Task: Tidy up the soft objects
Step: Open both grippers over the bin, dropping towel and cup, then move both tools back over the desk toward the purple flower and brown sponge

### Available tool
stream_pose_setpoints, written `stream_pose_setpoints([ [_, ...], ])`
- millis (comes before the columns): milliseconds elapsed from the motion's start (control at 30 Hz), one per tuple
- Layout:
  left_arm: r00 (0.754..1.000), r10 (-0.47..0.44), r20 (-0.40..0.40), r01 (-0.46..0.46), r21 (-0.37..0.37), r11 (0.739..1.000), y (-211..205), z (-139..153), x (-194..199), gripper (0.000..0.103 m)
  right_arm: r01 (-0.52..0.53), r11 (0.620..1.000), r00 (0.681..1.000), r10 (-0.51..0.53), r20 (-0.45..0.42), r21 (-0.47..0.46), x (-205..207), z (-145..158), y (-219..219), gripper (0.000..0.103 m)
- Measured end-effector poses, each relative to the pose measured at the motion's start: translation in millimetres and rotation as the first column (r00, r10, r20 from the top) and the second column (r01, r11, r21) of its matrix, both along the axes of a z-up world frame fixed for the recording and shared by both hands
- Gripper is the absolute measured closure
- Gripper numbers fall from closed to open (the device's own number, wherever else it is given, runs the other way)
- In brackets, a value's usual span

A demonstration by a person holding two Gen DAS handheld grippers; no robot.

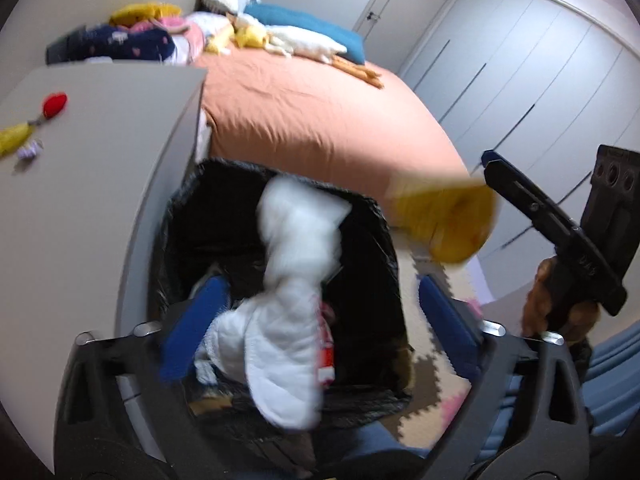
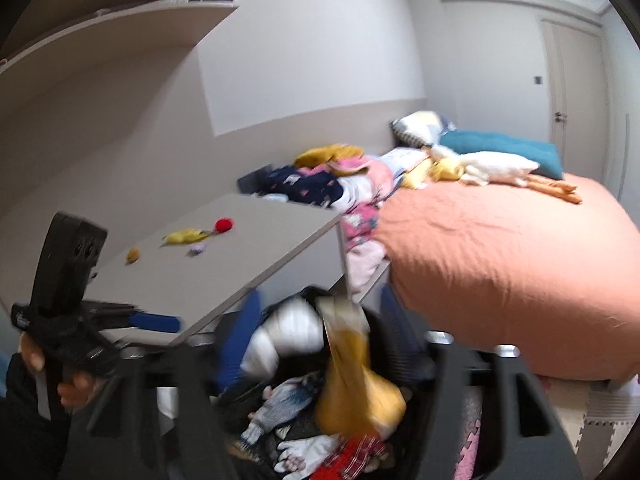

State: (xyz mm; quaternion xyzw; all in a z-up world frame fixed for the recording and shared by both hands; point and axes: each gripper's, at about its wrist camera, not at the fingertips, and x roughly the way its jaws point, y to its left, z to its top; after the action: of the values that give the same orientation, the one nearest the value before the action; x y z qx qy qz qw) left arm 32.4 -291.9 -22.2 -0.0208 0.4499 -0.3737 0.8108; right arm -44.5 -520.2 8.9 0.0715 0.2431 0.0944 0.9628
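A black lined bin point(image 1: 372, 208) stands on the floor between the desk and the bed. My left gripper point(image 1: 320, 320) is open above it, its blue fingers point(image 1: 196, 320) wide apart. A blurred white padded soft item point(image 1: 296, 280) hangs loose between them, over the bin's mouth. My right gripper point(image 2: 316, 328) is open too, with a blurred yellow plush point(image 2: 352, 372) dropping between its fingers; the left wrist view shows the plush point(image 1: 448, 220) just below the right gripper's tip. In the bin lie several soft things, among them a denim-clad doll point(image 2: 280, 400) and a red plaid piece point(image 2: 352, 452).
A grey desk point(image 1: 100, 200) is on the left with a red toy point(image 1: 54, 104) and a yellow toy point(image 1: 14, 136). An orange-sheeted bed point(image 1: 320, 112) carries piled clothes point(image 2: 320, 184), plush and pillows. Wardrobe doors point(image 1: 540, 80) stand to the right, and foam puzzle mats point(image 1: 436, 384) cover the floor.
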Motion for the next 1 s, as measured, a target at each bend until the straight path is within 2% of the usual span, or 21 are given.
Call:
stream_pose_setpoints([
  [200, 0.999, -0.028, 0.047, 0.027, 0.03, 0.999, 0, 4, -10, 0.007, 0.008, 1.0, 1.0, -0.008, 0.0, -0.004, 4, 0, -1, 0.035],
  [600, 1.0, 0.017, 0.015, -0.017, -0.002, 1.0, 17, 3, -2, 0.007, -0.014, 1.0, 1.0, 0.014, -0.008, -0.001, 10, 0, 6, 0.035],
  [1000, 0.997, 0.082, 0.015, -0.082, 0.002, 0.997, 51, 3, 15, 0.007, -0.081, 0.997, 0.996, 0.081, -0.03, -0.016, 40, -1, 44, 0.035],
])
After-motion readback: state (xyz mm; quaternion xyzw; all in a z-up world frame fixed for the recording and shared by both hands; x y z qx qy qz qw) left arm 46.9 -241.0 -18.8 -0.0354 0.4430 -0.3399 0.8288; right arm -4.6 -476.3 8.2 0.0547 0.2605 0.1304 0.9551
